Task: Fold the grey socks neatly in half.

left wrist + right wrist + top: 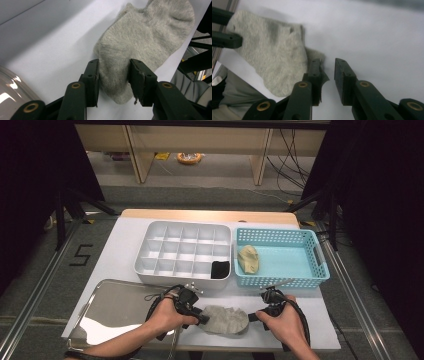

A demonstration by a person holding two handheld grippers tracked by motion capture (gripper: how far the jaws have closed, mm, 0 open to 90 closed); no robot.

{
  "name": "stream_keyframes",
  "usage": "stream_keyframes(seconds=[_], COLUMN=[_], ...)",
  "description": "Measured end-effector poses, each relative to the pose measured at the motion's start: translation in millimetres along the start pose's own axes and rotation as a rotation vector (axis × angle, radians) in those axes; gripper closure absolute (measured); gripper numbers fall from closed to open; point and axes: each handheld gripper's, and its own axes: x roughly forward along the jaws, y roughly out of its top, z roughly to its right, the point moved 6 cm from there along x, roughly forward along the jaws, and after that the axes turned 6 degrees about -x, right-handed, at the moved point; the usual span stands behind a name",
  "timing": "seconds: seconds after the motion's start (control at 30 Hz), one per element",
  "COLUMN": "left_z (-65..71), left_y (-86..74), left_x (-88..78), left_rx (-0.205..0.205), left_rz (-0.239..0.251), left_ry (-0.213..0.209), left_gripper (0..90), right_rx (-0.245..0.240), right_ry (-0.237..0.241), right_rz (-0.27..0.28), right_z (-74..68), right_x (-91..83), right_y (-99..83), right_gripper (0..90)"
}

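The soft knitted sock (226,319) is pale grey, with tiny darker flecks all over it. It lies on a white tabletop (125,245) with a light wood edge at the back. The plastic tray with many little boxes (183,251) is white, and the rolled-up thing in one box (220,269) is black. The plastic basket with small holes (281,256) is light blue, and the bundle inside it (248,259) is pale yellow. The flat metal tray (120,310) is shiny silver. The fingers (91,80) are black with small gold-coloured rings.
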Motion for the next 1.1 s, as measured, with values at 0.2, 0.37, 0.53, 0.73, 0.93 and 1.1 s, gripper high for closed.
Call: stream_keyframes(seconds=[0.2,0.37,0.53,0.73,0.93,1.1], left_z=[-0.3,-0.2,0.3,1.1,2.0,2.4], left_y=[-1.4,-1.7,-1.7,-1.8,-2.0,-2.4], left_x=[3.0,4.3,5.0,5.5,5.6,5.5], left_rx=[0.016,0.034,0.047,0.064,0.074,0.074], left_rz=[-0.009,-0.011,-0.01,-0.013,-0.008,-0.007], left_ry=[0.015,0.025,0.029,0.046,0.062,0.065], left_gripper=[62.5,64.1,64.7,66.1,66.5,66.4], right_rx=[0.008,0.001,-0.008,0.009,-0.093,-0.077], right_ry=[0.025,0.031,0.03,0.026,-0.031,-0.062], right_rz=[-0.04,-0.049,-0.044,-0.041,-0.002,-0.014], right_z=[-9.6,-11.6,-11.9,-10.6,-0.5,-2.6], right_x=[6.3,9.4,11.2,2.7,1.6,2.8], right_y=[-3.1,-4.5,-5.1,-3.2,0.9,0.8], right_gripper=[75.8,81.1,87.4,88.7,88.3,83.1])
